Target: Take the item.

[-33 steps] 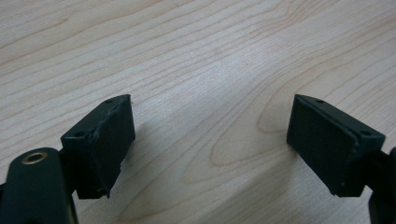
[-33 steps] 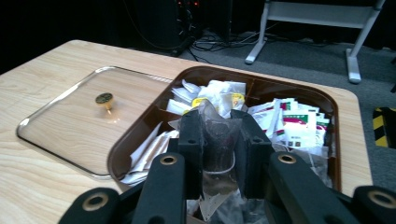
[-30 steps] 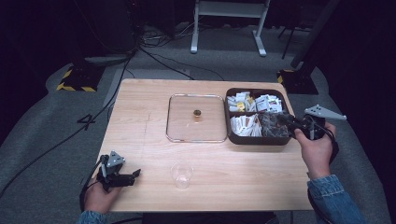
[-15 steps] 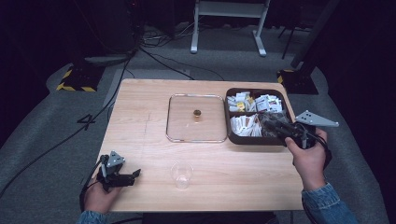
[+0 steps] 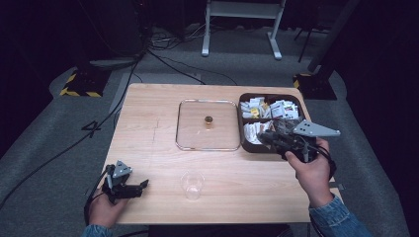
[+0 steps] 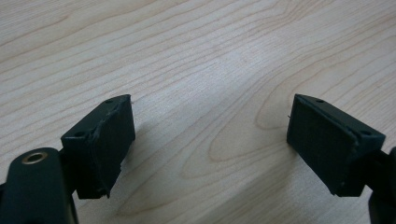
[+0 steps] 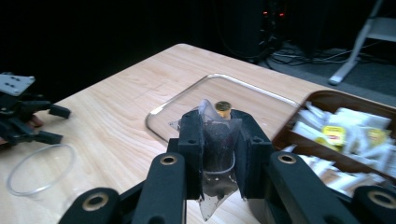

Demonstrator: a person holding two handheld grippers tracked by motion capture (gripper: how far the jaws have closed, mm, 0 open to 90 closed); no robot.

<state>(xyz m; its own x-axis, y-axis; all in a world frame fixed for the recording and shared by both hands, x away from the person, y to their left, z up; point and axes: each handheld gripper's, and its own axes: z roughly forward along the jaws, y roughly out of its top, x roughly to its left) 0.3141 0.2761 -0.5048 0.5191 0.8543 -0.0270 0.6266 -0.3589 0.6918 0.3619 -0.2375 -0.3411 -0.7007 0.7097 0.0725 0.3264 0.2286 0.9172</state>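
A: From above, where's the right gripper (image 5: pixel 271 138)?
B: Over the near edge of the brown box (image 5: pixel 245 146), the glass lid (image 5: pixel 208 144) beside it. The left gripper (image 5: pixel 142 185) rests at the table's (image 5: pixel 153 103) near left corner, with the plastic cup (image 5: pixel 192 184) nearby.

A: Left gripper view?
B: Jaws spread wide over bare wood.

A: Right gripper view?
B: Jaws clamped on a clear sachet (image 7: pixel 217 144), pinched between the pads above the table.

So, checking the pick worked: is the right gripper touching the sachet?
Touching. The right gripper view shows the right gripper shut on the sachet, jaws pressing both sides.
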